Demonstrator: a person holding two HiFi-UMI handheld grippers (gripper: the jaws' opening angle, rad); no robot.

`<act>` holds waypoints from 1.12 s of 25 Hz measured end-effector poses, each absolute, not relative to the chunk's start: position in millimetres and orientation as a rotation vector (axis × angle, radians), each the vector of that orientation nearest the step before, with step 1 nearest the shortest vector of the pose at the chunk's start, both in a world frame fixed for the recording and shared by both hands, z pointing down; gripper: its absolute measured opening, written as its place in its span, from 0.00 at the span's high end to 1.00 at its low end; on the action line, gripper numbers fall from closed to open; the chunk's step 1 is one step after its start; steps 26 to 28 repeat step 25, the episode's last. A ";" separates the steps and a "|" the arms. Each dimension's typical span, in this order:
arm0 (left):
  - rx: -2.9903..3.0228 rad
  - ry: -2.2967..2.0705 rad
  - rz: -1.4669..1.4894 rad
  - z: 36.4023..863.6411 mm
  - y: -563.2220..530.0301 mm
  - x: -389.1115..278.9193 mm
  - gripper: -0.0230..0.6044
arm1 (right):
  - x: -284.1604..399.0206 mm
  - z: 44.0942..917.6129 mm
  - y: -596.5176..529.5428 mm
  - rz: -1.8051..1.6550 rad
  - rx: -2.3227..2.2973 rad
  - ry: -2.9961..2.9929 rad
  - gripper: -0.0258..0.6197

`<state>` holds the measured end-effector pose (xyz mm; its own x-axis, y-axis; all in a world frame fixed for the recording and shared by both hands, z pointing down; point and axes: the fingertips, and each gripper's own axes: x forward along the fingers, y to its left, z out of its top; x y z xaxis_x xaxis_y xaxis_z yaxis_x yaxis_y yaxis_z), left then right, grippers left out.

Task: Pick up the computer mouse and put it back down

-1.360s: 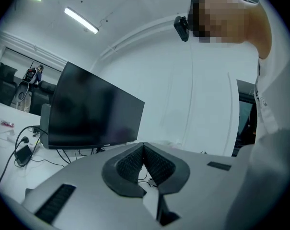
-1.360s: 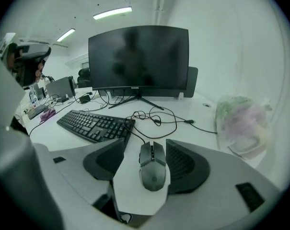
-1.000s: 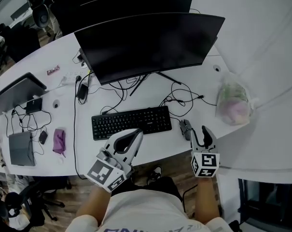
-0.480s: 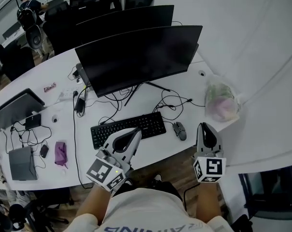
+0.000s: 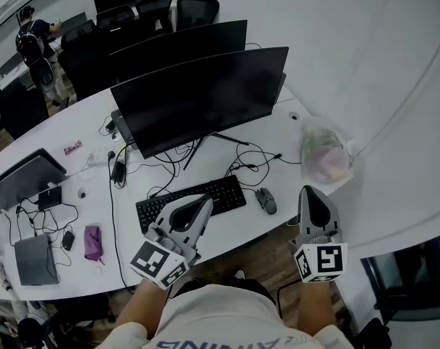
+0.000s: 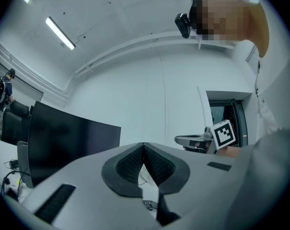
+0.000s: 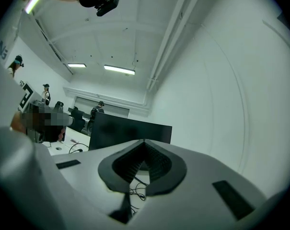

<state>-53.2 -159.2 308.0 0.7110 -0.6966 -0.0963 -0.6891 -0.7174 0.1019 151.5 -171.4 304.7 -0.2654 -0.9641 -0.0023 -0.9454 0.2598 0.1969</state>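
Your right gripper [image 5: 310, 192] has risen off the desk [image 5: 230, 220], jaws just clenched on nothing. The computer mouse [image 5: 265, 201] lies near the front edge, right of the keyboard [image 5: 190, 201], so the put-down looks finished. Your left gripper [image 5: 204, 202] is clenched empty too.
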 end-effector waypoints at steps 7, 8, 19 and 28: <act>2.846 -1.155 -0.202 308.5 -155.3 -54.5 0.96 | 156.7 301.7 -165.0 -0.198 1.853 -2.401 0.93; 2.845 -1.158 -0.203 308.7 -155.3 -54.5 0.96 | 157.4 302.9 -164.7 -0.192 1.852 -2.401 0.93; 2.819 -1.187 -0.190 315.5 -154.8 -55.0 0.96 | 160.1 314.9 -166.8 -0.111 1.843 -2.414 0.93; 2.822 -1.190 -0.195 315.1 -154.5 -54.8 0.96 | 158.5 316.4 -168.4 -0.133 1.812 -2.432 0.93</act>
